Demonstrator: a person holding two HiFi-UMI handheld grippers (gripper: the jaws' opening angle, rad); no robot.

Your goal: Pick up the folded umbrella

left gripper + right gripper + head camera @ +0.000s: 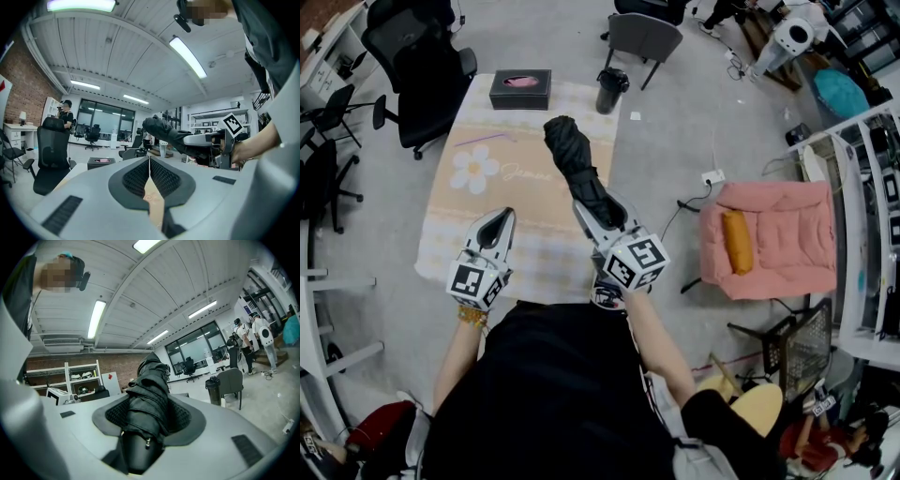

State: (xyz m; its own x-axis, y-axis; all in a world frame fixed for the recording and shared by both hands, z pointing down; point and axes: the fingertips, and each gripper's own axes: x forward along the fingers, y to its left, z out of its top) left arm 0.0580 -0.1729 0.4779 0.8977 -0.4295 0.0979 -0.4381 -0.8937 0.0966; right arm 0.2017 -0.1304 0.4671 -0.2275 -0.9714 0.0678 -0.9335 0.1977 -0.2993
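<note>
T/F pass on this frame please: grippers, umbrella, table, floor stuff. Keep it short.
1. The right gripper is clamped on the folded umbrella. True.
2. The left gripper holds the tissue box. False: its jaws are together with nothing between them, and the black tissue box sits at the far end of the table.
3. The umbrella is opened out. False: it is folded, its black canopy bundled tight and sticking out past the right gripper's jaws.
4. An orange cushion lies on the pink pad on the floor to the right of the table. True.
</note>
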